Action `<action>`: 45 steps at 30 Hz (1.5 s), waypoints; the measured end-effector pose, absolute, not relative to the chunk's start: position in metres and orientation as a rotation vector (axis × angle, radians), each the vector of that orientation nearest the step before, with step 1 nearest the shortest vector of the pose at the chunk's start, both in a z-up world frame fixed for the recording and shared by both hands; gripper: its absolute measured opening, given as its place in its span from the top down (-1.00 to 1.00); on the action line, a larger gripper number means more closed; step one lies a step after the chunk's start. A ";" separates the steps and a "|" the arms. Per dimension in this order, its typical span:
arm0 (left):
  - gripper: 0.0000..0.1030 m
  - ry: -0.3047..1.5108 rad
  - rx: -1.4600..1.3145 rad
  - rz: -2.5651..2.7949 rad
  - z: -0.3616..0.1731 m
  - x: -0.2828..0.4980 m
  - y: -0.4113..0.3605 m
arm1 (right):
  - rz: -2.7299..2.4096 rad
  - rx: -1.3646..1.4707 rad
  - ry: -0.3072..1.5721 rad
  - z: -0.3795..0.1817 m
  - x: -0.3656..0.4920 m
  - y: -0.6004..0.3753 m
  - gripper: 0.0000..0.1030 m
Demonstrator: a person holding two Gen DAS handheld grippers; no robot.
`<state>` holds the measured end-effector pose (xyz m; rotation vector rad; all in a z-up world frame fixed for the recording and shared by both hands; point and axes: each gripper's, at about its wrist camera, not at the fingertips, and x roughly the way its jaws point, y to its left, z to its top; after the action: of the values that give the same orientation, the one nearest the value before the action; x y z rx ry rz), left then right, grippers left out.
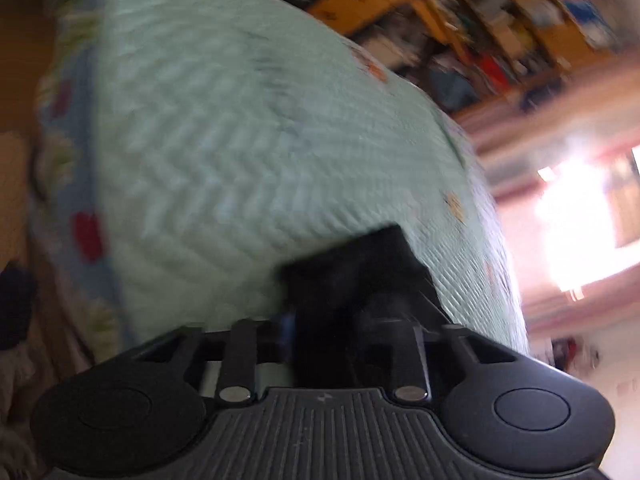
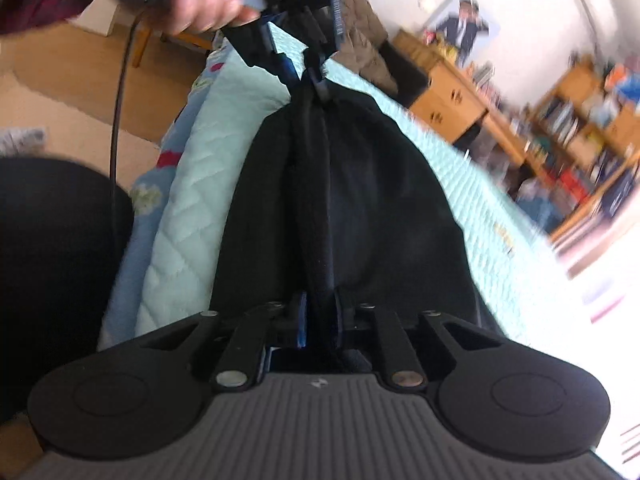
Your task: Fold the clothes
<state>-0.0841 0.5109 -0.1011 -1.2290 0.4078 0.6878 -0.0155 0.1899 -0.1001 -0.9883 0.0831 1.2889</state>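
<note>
- Black garment [image 2: 360, 200]: it hangs stretched between my two tools above the bed, drawn into a taut span with a ridge running along its middle. I judge it is held this way so that the cloth falls straight under its own weight and its edges line up before it is laid down.
- Right gripper [image 2: 320, 312]: its fingers are closed narrow on the near end of the black garment, the cloth bunching where it enters them. The tight pinch seems meant to keep the fabric from slipping under tension.
- Left gripper [image 2: 316, 76]: in the right wrist view it pinches the far end of the garment, with the person's hand [image 2: 204, 4] on its handle; a dark cable [image 2: 120, 112] trails from it. In the left wrist view a dark fold fills the space between its fingers, so I take it as clamped on the cloth.
- Quilted bedspread [image 1: 224, 152]: pale green, it lies below the garment and would serve as the folding surface.
- Shelves [image 2: 580, 128]: cluttered, well apart from the work, beyond the bed.
- Stage: the blur in both views suggests motion; whether I am lifting the garment to spread it or carrying over a fold, I cannot tell.
</note>
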 end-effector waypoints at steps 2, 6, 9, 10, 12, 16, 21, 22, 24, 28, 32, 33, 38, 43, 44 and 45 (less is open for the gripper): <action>0.08 0.376 -1.215 0.745 -0.096 -0.096 0.506 | 1.292 -0.954 0.077 -0.096 -0.016 0.180 0.47; 0.08 0.362 -1.080 0.809 -0.070 -0.106 0.483 | 1.319 -0.795 0.066 -0.077 -0.008 0.143 -0.35; 0.08 0.370 -0.931 0.749 -0.047 -0.094 0.455 | 1.276 -0.524 0.205 -0.050 0.030 0.102 -0.35; 0.08 0.389 -0.873 0.699 -0.039 -0.082 0.442 | 1.227 -0.436 0.250 -0.041 0.048 0.087 -0.35; 0.05 0.445 -0.768 0.551 -0.029 -0.049 0.415 | 1.090 -0.300 0.323 -0.028 0.087 0.056 -0.35; -0.30 0.567 -0.575 0.214 -0.019 0.032 0.342 | 0.750 -0.086 0.437 -0.015 0.176 -0.023 -0.35; -0.61 0.656 -0.397 -0.011 -0.012 0.145 0.260 | 0.504 0.212 0.580 -0.021 0.244 -0.109 -0.35; -0.61 0.678 -0.376 -0.058 -0.013 0.169 0.246 | 0.476 0.271 0.596 -0.024 0.249 -0.123 -0.35; -0.67 0.739 -0.342 -0.134 -0.020 0.213 0.223 | 0.491 0.328 0.615 -0.032 0.251 -0.133 -0.36; -0.67 0.880 -0.274 -0.193 -0.049 0.276 0.187 | 0.531 0.433 0.650 -0.051 0.254 -0.153 -0.38; -0.54 0.963 -0.136 -0.167 -0.073 0.298 0.161 | 0.554 0.519 0.684 -0.065 0.262 -0.170 -0.44; -0.01 0.977 -0.099 -0.157 -0.078 0.301 0.156 | 0.549 0.493 0.677 -0.061 0.269 -0.169 -0.45; 0.74 0.893 0.094 -0.135 -0.071 0.277 0.123 | 0.526 0.331 0.636 -0.038 0.310 -0.160 -0.60; 0.71 0.797 0.327 -0.156 -0.073 0.243 0.085 | 0.495 0.277 0.712 -0.031 0.378 -0.144 -0.60; 0.69 0.779 0.377 -0.156 -0.075 0.238 0.078 | 0.490 0.224 0.720 -0.029 0.386 -0.136 -0.60; 0.63 0.767 0.418 -0.153 -0.080 0.234 0.073 | 0.484 0.162 0.725 -0.028 0.394 -0.128 -0.60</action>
<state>0.2344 0.0729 -0.0796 0.4180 0.7666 -0.1528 0.3935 -0.1277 -0.0278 0.1618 0.7249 0.4844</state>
